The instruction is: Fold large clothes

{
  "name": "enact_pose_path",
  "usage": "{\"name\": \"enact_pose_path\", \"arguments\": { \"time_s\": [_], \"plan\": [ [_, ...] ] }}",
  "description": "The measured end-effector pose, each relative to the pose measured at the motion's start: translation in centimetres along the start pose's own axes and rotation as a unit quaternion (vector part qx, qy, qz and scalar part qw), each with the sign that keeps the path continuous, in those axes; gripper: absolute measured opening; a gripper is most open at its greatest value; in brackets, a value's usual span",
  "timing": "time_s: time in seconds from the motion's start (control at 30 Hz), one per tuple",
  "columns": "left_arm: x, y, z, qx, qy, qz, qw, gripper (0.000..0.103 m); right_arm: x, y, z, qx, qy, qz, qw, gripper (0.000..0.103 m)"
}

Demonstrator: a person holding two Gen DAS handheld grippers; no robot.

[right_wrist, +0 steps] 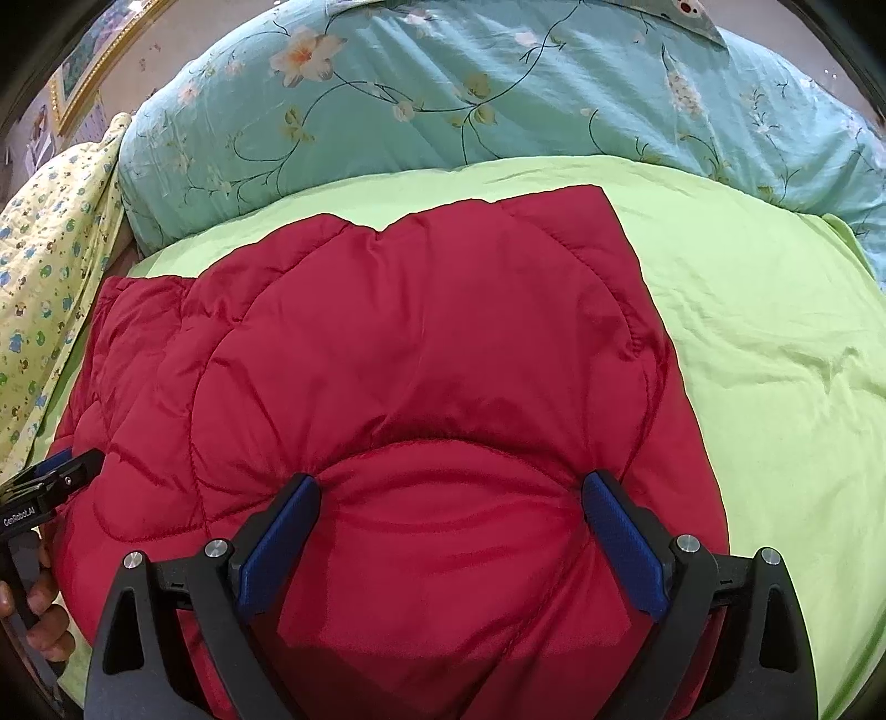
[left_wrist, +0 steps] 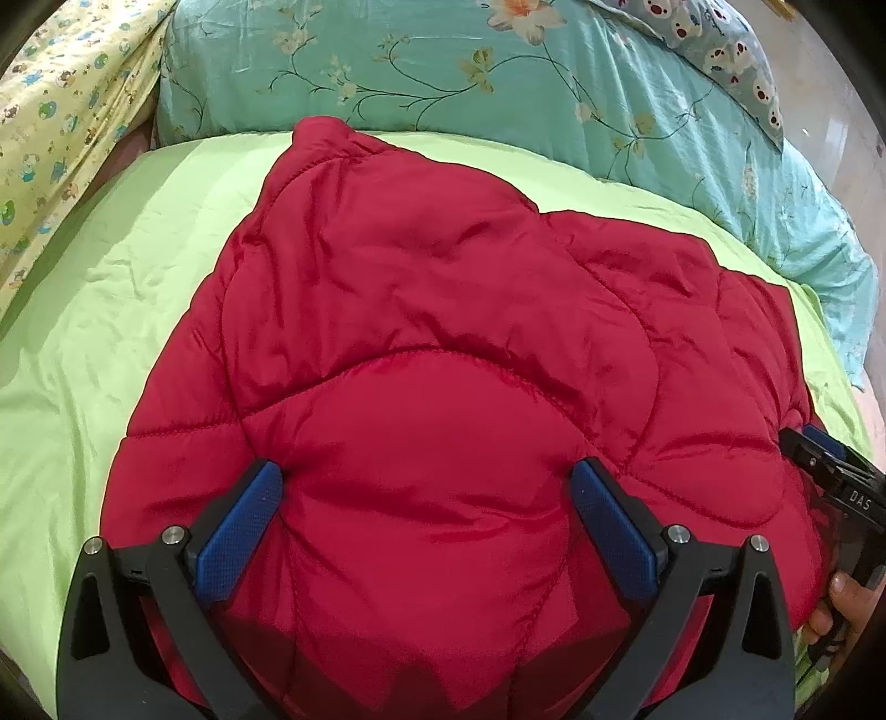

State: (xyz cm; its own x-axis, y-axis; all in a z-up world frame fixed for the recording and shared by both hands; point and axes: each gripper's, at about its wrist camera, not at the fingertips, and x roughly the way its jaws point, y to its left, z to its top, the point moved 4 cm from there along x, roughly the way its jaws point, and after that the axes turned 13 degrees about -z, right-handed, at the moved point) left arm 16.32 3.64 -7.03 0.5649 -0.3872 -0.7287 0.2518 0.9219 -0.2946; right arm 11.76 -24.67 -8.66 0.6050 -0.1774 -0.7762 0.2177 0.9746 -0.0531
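Observation:
A red quilted puffer jacket lies folded on the light green sheet. Its near, puffy edge bulges up between the fingers of both grippers. My left gripper stands wide open over the jacket's left part, its blue pads touching the fabric at the sides. The right gripper is just as wide open over the jacket on its right part, with red fabric between its blue pads. Neither pinches a fold. Each view shows the other gripper's black body at its edge.
A teal floral quilt is bunched along the far side of the bed. A yellow patterned cloth hangs at the left and a bear-print pillow lies at the far right. Bare green sheet spreads right of the jacket. A hand holds the right gripper.

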Motion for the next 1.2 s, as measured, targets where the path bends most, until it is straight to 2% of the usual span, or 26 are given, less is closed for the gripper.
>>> {"name": "enact_pose_path", "arguments": {
  "time_s": [0.27, 0.47, 0.63, 0.8, 0.87, 1.0, 1.2],
  "plan": [
    [0.1, -0.2, -0.1, 0.011, 0.0, 0.006, 0.9999, 0.103, -0.2, 0.0, -0.3, -0.001, -0.006, -0.009, 1.0, 0.096],
    [0.1, -0.4, -0.3, 0.017, 0.002, 0.012, 0.9998, 0.103, -2.5, 0.0, -0.3, 0.012, -0.038, -0.019, 0.999, 0.096],
    [0.1, -0.5, -0.3, 0.021, 0.003, 0.019, 0.9996, 0.103, -4.3, 1.0, -0.6, 0.003, -0.062, -0.012, 0.998, 0.096],
    [0.3, -0.5, -0.4, 0.025, 0.006, 0.027, 0.9993, 0.103, -4.3, 2.1, -0.9, -0.015, -0.057, -0.017, 0.998, 0.096],
    [0.3, -0.4, -0.3, 0.024, 0.008, 0.027, 0.9993, 0.103, -3.6, 2.3, -1.2, -0.028, -0.04, -0.037, 0.998, 0.097],
    [-1.1, -0.4, -0.3, 0.015, 0.007, 0.017, 0.9997, 0.103, -2.4, 2.1, -1.8, -0.034, -0.023, -0.054, 0.998, 0.098],
    [-2.9, -0.7, -1.0, 0.011, 0.008, 0.001, 0.9999, 0.103, -2.4, 1.9, -2.1, -0.028, -0.02, -0.053, 0.998, 0.098]
  ]
}}
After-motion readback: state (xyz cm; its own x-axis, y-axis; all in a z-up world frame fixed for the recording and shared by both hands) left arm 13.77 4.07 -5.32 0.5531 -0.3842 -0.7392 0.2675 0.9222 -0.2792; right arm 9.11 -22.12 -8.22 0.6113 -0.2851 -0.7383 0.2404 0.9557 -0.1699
